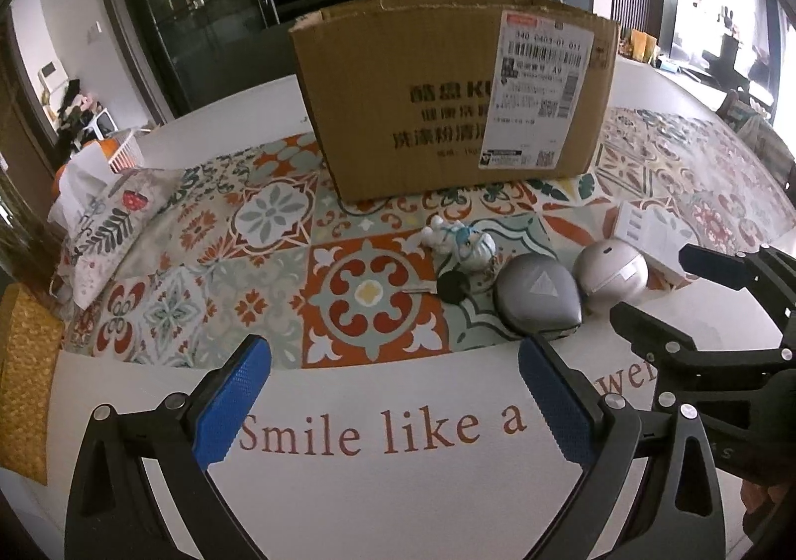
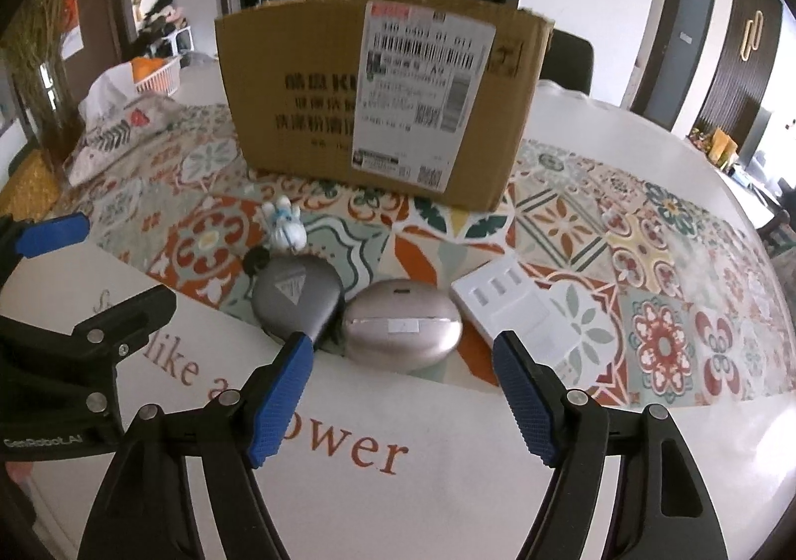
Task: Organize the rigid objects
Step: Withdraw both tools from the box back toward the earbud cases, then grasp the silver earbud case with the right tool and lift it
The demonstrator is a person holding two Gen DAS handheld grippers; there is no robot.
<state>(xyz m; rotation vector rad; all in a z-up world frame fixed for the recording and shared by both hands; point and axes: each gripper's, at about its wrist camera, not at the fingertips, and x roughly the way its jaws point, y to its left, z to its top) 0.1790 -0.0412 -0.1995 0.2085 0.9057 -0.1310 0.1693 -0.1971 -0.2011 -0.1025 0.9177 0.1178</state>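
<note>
Crowding is the risk — the silver oval case (image 2: 402, 327) touches the grey teardrop case (image 2: 297, 301) low in the frame, so the spread, empty right tool (image 2: 403, 351) may nudge both; left tool (image 1: 393, 376) spread too.

Tablecloth (image 1: 348, 485) — "Smile like a"; left hand-held gripper (image 2: 45, 441) — "GenRobot_AI".
</note>
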